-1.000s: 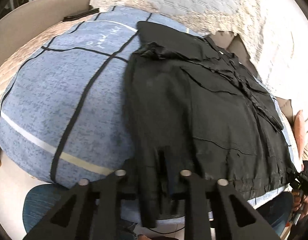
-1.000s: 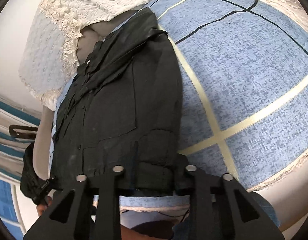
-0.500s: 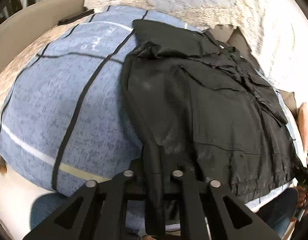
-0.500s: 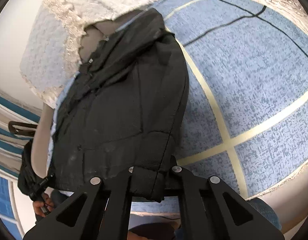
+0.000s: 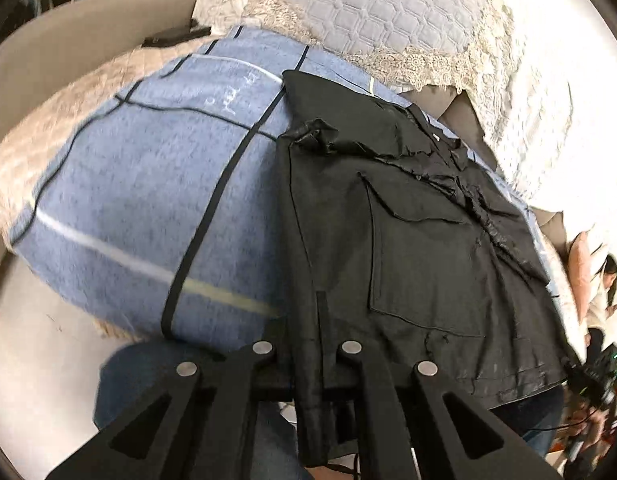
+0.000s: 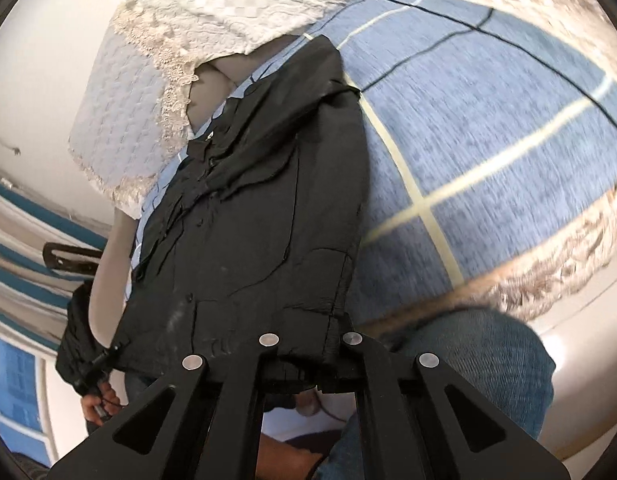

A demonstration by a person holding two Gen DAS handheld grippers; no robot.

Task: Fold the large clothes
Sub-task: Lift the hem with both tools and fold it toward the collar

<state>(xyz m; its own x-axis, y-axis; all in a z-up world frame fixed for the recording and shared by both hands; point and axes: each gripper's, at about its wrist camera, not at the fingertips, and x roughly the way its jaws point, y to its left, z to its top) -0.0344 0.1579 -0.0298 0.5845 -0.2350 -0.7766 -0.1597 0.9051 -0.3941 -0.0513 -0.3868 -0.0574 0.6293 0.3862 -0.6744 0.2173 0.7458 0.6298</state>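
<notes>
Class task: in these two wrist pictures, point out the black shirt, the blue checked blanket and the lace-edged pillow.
black shirt (image 5: 420,248), left wrist view, on its chest pocket.
blue checked blanket (image 6: 488,112), right wrist view, on a bare blue square.
lace-edged pillow (image 5: 388,12), left wrist view, on its quilted middle.

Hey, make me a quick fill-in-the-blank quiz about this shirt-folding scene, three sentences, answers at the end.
1. The garment being folded is ____ in colour.
2. It lies on a checked blanket whose main colour is ____.
3. The left tool and the right tool are both ____ on the garment's near hem.

Missing words: black; blue; shut
</notes>
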